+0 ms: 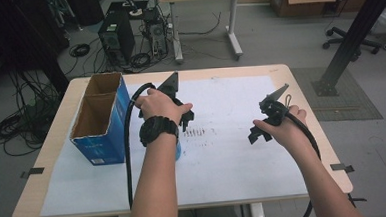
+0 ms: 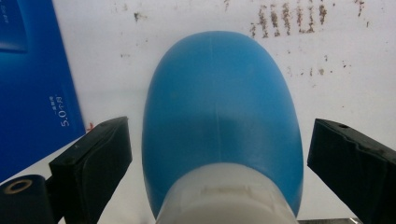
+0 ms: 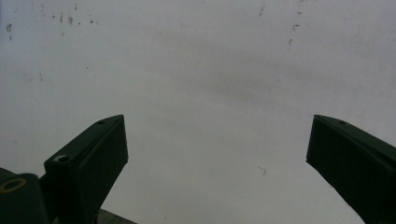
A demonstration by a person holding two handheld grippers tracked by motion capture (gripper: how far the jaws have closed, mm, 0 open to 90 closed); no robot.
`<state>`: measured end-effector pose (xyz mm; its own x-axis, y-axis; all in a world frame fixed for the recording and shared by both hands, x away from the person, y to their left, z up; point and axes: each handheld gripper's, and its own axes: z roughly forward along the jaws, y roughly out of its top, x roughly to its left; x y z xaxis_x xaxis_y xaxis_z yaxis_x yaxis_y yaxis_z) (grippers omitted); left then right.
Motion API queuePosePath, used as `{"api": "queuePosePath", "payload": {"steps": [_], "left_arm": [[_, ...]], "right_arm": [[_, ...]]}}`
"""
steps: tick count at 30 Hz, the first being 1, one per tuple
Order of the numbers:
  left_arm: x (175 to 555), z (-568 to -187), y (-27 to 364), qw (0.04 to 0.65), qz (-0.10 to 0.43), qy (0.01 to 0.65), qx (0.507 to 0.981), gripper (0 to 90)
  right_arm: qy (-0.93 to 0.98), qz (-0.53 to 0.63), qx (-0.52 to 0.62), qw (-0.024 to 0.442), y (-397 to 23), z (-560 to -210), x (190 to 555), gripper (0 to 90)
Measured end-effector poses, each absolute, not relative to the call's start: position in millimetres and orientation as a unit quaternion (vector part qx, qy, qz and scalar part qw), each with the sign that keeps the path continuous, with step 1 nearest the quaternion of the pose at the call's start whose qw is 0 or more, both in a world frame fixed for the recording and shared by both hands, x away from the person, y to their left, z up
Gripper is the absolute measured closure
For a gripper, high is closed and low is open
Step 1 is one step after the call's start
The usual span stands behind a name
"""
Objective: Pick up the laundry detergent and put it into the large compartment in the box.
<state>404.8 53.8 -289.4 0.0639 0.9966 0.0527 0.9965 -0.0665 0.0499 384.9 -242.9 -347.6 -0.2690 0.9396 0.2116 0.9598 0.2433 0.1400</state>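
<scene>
Beside the blue box [image 1: 101, 124], on its right, your left gripper [image 2: 217, 149] sits low over the white sheet [image 1: 234, 161]. A blue bottle [image 2: 219, 107] with a white cap [image 2: 226, 196] lies between its two black jaws. The jaws stand wide. There is a small gap on each side of the bottle, so the pads do not press on it yet. It is not held.

The bottle lies on its side on the sheet, just right of the box. Its long way runs straight along your gripper, the same way the jaws point. The white cap is at the near end, close to the gripper body. The round blue bottom points away from you, toward the brown marks [image 2: 289, 16] on the sheet. So the jaws would close across the short way of the bottle, which looks like a good way to squeeze it.

Your left hand [image 1: 158, 108] is the near one. Your right gripper [image 3: 217, 154] is well apart from the box, far over on the other side of the sheet. Its jaws are wide too, with nothing between them but bare sheet.
</scene>
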Motion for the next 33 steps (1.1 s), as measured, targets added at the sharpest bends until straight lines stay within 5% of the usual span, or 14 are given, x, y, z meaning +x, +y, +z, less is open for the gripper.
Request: {"api": "queuePosePath", "payload": {"steps": [33], "left_arm": [[409.3,-292.2,55.8,-0.005,0.024,0.69,0.724,22.9]], "right_arm": [[-0.788,-0.12,-0.602,0.046,-242.1,-353.2,385.9,5.3]]}}
